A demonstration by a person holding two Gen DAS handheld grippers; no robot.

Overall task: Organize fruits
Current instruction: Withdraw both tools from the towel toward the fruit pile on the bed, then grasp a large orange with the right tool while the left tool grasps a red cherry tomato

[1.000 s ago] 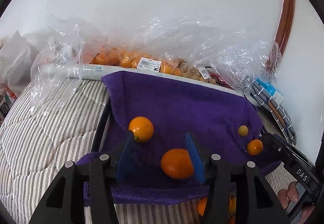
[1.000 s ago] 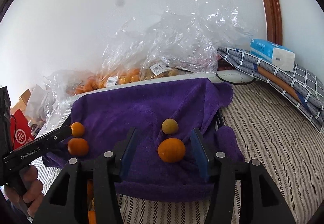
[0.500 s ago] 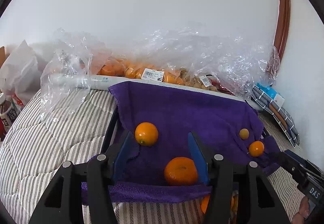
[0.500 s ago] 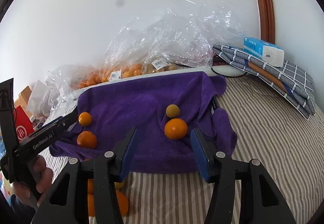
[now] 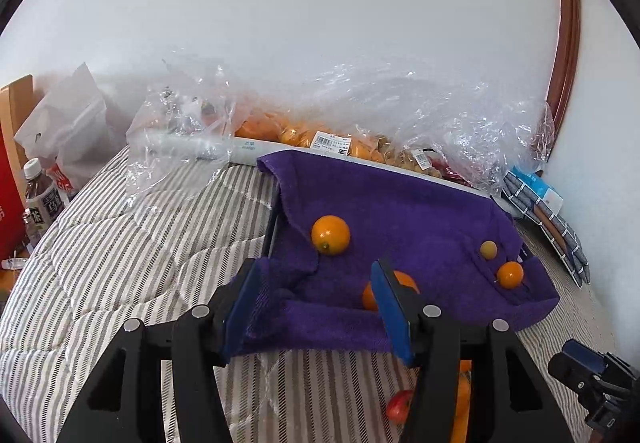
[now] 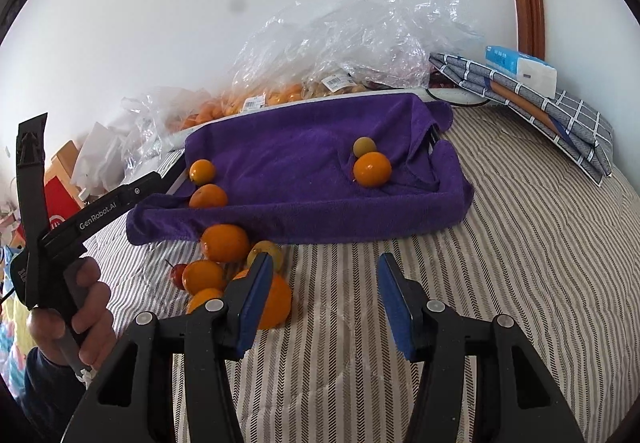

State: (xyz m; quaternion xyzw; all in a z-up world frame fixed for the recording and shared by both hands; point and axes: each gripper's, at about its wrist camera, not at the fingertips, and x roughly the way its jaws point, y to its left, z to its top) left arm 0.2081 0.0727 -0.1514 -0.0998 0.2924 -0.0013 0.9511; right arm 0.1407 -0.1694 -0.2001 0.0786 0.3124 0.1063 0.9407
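left hand-held gripper [image 5: 318, 305]: jaws part-open, nothing between the pads; they have opened a little in the past second. it sits at the near left edge of the purple towel [image 5: 400, 211], one orange [image 5: 400, 283] partly hidden behind its right pad. right hand-held gripper [image 6: 324, 303]: jaws part-open, empty, over the striped bed cover [image 6: 500, 263]. on the towel lie four fruits in two pairs, left [image 6: 202, 171] and right [image 6: 372, 169]. a loose fruit pile [image 6: 224, 243] rests on the bed just before the towel's front edge.

Both hand-held grippers, left [image 5: 318, 307] and right [image 6: 324, 303], hang parted, gripping nothing.
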